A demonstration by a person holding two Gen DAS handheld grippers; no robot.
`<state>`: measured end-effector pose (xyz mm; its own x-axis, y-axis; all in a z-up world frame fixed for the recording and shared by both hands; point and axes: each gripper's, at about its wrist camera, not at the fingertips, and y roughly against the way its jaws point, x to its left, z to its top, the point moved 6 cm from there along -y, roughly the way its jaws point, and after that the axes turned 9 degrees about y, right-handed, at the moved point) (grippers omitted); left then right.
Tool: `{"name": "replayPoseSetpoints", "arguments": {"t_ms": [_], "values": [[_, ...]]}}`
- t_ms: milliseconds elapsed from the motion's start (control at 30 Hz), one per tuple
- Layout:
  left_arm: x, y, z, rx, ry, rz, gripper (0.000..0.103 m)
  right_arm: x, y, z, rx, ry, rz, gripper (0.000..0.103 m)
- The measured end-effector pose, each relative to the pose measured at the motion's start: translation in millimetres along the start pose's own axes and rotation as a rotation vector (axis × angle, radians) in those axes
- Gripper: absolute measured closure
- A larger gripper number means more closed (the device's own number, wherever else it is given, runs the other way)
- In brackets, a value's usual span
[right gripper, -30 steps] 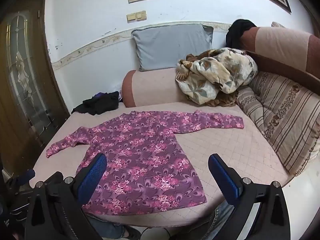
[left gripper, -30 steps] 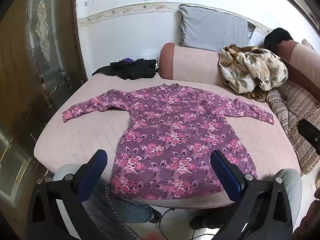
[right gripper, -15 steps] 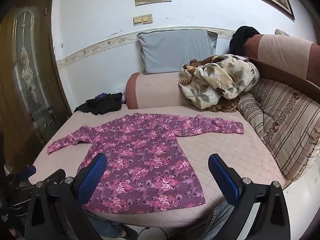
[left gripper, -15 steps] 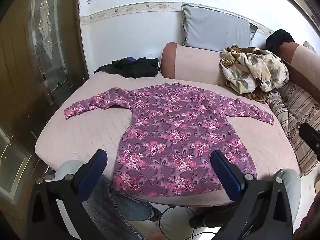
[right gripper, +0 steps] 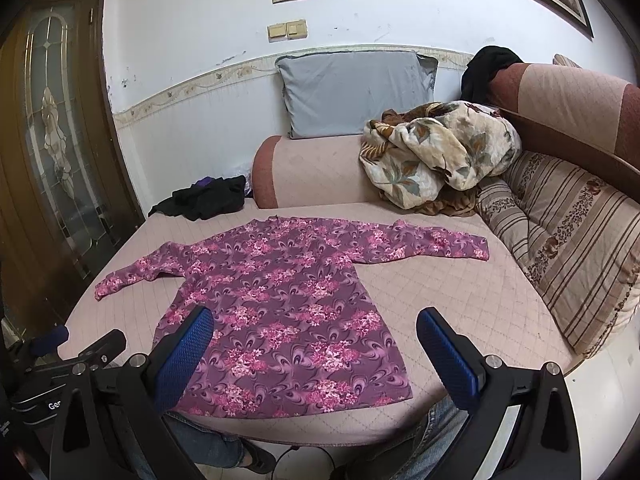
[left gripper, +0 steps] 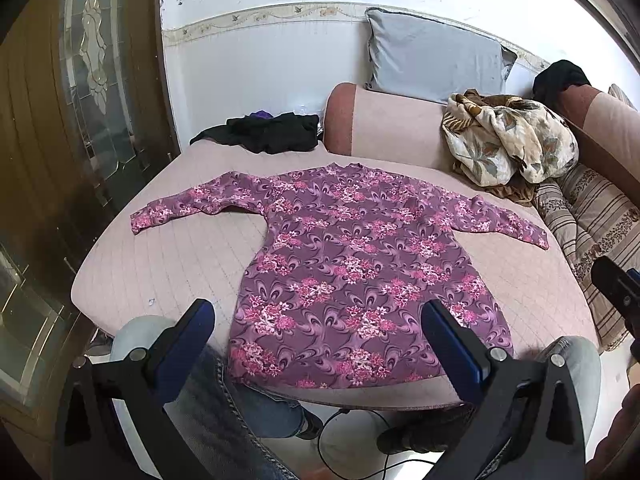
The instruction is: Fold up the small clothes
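Left gripper [left gripper: 318, 324]: jaws spread wide, empty, above the hem.
Right gripper [right gripper: 316, 330]: likewise wide apart, holding nothing.
Floral top [left gripper: 360, 268]: purple-pink, long-sleeved, lay flat and unfolded on the pink sofa seat [left gripper: 168, 256], sleeves outstretched, neck farthest.
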<state>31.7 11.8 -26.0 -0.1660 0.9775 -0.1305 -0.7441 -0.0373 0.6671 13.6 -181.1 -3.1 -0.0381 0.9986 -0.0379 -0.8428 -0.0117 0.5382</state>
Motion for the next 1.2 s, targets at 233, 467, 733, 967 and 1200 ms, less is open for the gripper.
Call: {"name": "replayPoseSetpoints", "arguments": {"t_ms": [233, 467, 733, 967, 1200], "values": [[1, 0, 0, 0.001, -0.001, 0.001, 0.000, 2, -1, -3, 0.009, 0.003, -0.003, 0.000], [-2, 0, -1, 0.000, 0.003, 0.003, 0.000, 0, -2, -4, 0.015, 0.000, -0.006, 0.000], [10, -2, 0, 0.000, -0.001, 0.002, 0.000, -1, -2, -5, 0.019, -0.001, -0.009, 0.000], [1, 2, -2, -0.004, -0.001, 0.001, 0.000, -2, -3, -5, 0.024, 0.003, -0.013, 0.000], [3, 3, 3, -0.010, -0.005, 0.002, 0.000, -3, -2, -5, 0.021, 0.005, -0.012, 0.000]]}}
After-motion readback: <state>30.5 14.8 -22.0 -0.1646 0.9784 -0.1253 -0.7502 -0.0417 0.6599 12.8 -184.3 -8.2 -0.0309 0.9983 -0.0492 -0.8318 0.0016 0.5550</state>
